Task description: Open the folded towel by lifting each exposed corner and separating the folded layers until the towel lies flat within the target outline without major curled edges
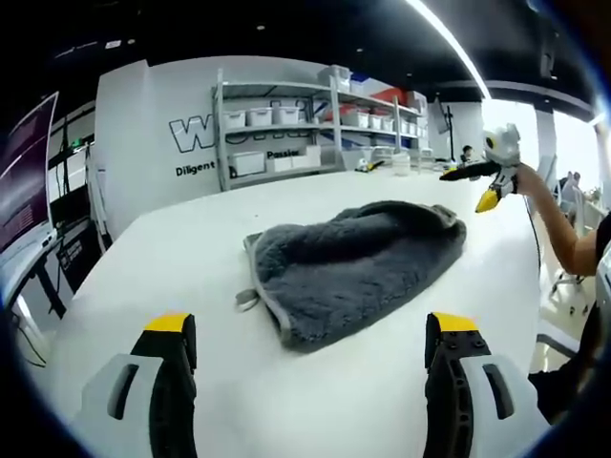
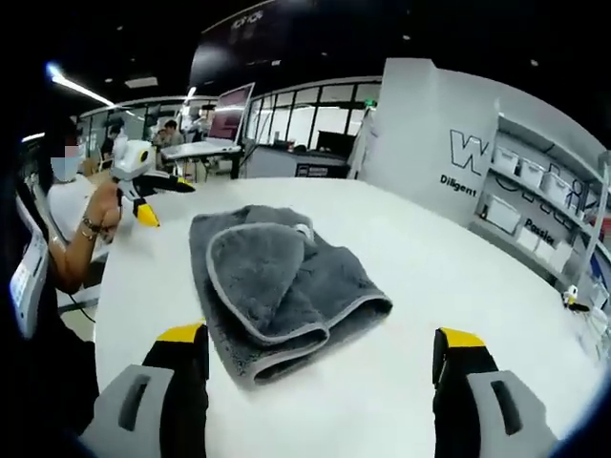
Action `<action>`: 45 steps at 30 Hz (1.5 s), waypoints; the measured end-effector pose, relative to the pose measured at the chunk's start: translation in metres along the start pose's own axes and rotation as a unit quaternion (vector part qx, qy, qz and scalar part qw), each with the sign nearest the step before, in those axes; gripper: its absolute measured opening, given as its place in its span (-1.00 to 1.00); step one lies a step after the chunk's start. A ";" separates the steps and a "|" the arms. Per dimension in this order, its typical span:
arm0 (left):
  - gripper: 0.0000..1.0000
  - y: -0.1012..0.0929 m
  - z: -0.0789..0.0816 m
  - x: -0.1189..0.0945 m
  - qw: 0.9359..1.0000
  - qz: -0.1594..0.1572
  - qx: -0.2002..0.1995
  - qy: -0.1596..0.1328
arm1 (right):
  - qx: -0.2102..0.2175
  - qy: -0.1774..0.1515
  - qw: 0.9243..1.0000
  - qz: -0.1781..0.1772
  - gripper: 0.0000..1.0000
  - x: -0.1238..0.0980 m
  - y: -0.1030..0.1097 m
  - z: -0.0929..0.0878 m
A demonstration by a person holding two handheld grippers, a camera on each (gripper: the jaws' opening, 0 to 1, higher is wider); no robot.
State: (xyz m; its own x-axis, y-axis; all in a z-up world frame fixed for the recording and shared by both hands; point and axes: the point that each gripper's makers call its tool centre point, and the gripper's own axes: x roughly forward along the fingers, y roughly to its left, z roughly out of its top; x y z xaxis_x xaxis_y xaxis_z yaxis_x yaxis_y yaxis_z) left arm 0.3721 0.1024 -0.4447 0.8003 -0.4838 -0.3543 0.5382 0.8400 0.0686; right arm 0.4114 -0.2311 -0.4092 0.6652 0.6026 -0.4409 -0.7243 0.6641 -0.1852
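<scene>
Towel (image 2: 277,286): grey, plush, with a paler stitched border, folded in layers, lying near the middle of the white table (image 2: 430,277). In the right gripper view its long axis runs from the near rounded fold away toward the far edge, and a folded-over flap lies on top on the left side. In the left gripper view the towel (image 1: 348,267) stretches from a near-left corner, where a small loop tab sticks out, to the far right.

White wall (image 1: 153,134): large dark outlined letters, readable as "W…", partly hidden by shelving (image 1: 315,119) with white bins; below, small print reads "Diligent" and "Passion".

Left gripper (image 1: 315,358): yellow-tipped jaws wide apart, holding nothing, short of the towel's near edge.

Right gripper (image 2: 320,372): jaws likewise spread and empty, just before the towel's near fold.
</scene>
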 end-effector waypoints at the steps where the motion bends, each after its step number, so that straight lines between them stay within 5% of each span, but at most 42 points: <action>1: 0.97 -0.001 0.000 0.000 1.000 -0.001 0.001 0.000 | 0.000 -0.001 1.000 0.000 0.99 0.002 -0.003 0.005; 14: 0.97 -0.017 0.003 -0.004 1.000 -0.012 0.018 -0.001 | -0.005 0.001 0.999 0.037 0.98 0.073 -0.021 0.055; 20: 0.99 -0.022 0.002 -0.004 1.000 -0.016 0.020 0.001 | -0.003 0.017 0.999 0.029 0.42 0.115 -0.040 0.062; 22: 0.99 -0.025 0.002 -0.003 1.000 -0.021 0.021 0.002 | -0.014 0.034 0.998 0.043 0.14 0.130 -0.040 0.061; 29: 0.99 -0.033 0.001 -0.001 0.999 -0.028 0.020 0.001 | -0.025 0.088 0.993 0.081 0.03 0.184 -0.031 0.055; 33: 0.99 -0.034 -0.001 -0.001 0.999 -0.030 0.020 0.003 | -0.049 0.106 0.989 0.088 -0.31 0.208 -0.027 0.044; 35: 0.99 -0.035 -0.004 -0.001 0.999 -0.031 0.020 0.007 | -0.044 0.119 0.988 0.090 -0.31 0.219 -0.026 0.036; 45: 0.99 -0.032 -0.009 -0.001 0.999 -0.027 0.015 0.011 | -0.017 0.142 0.981 0.131 -0.62 0.237 -0.014 0.019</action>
State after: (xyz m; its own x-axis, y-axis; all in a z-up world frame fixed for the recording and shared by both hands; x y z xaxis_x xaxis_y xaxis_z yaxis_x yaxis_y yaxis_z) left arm 0.3520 0.0778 -0.4547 0.7641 -0.5227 -0.3781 0.5886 0.8047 0.0771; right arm 0.5830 -0.0894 -0.4940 0.3816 0.6003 -0.7029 -0.8727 0.4845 -0.0600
